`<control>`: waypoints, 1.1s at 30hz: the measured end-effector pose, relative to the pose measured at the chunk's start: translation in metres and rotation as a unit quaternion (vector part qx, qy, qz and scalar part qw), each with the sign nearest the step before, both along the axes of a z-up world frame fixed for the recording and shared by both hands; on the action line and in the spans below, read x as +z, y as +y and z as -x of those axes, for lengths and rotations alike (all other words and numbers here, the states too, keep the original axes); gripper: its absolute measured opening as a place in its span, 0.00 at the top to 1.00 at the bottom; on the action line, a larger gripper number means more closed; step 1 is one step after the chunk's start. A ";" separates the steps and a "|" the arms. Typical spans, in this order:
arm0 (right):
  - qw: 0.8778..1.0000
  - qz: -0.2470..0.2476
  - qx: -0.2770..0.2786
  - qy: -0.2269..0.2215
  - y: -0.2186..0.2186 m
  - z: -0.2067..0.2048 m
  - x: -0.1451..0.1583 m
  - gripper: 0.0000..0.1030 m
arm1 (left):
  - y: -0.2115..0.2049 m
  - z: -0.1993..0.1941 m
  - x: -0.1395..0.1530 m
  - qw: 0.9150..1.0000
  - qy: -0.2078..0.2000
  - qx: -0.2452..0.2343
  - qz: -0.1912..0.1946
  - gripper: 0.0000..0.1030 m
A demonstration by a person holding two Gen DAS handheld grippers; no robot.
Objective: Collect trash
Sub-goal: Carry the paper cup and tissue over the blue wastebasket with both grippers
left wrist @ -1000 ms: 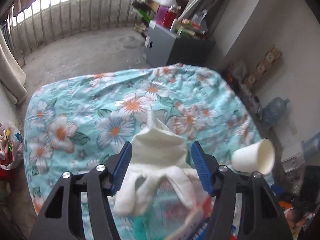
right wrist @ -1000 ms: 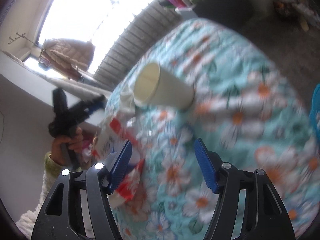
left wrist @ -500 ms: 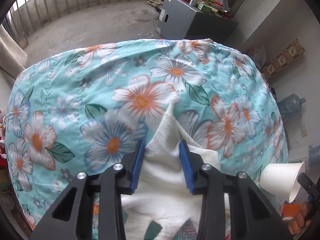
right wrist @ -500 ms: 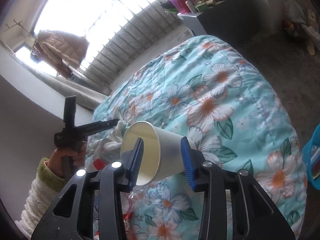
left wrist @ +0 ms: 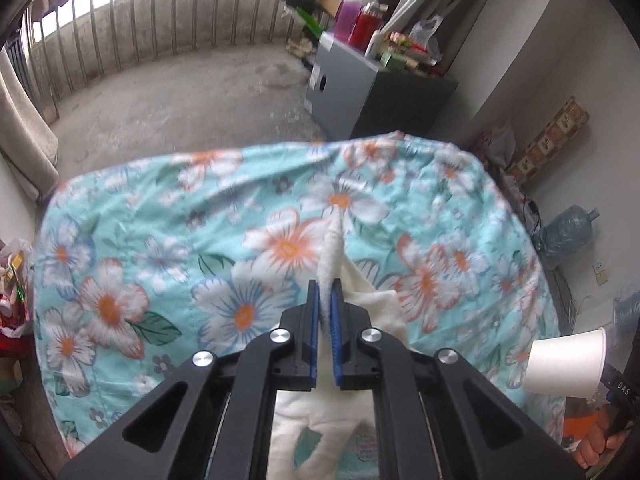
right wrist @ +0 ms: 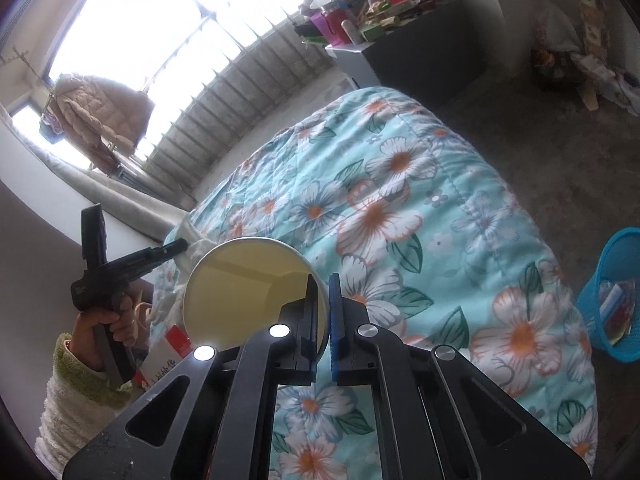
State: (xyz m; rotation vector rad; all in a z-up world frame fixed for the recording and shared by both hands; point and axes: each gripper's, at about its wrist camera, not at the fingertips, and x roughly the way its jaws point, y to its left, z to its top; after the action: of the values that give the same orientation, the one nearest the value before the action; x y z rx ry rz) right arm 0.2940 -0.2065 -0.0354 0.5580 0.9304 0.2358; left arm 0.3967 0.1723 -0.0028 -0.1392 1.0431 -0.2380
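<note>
1. Cloth (left wrist: 334, 258): white, on the floral quilt (left wrist: 132, 248). A pinched ridge runs from the left gripper toward 12 o'clock in the left wrist view; the rest spreads flat toward 6 o'clock beneath the gripper.
2. Left gripper (left wrist: 325, 300): blue pads clamped on the cloth ridge, fingers aimed at 12 o'clock, low over the quilt. In the right wrist view it sits at 9 o'clock, gripped by a hand (right wrist: 108, 320) in a green-cuffed sleeve.
3. Cup (right wrist: 244, 292): white paper, lying sideways, mouth toward the right camera, long axis along the fingers.
4. Right gripper (right wrist: 323, 304): closed on the cup's rim wall, one pad inside, one outside, above the quilt.
5. Basket (right wrist: 618, 280): blue mesh, at 3 o'clock, on the floor beside the quilt, holding scraps.
</note>
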 end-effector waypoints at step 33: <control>0.992 -0.046 -0.034 -0.112 -0.041 0.082 0.080 0.97 | -0.080 0.163 0.213 0.957 -0.274 -0.089 0.024 0.95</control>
State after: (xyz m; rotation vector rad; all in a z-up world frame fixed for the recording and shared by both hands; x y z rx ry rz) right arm 0.2121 -0.2472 0.0446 0.6328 0.6835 0.2751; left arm 0.2337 0.0924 0.2105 -0.0188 0.4958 -0.4372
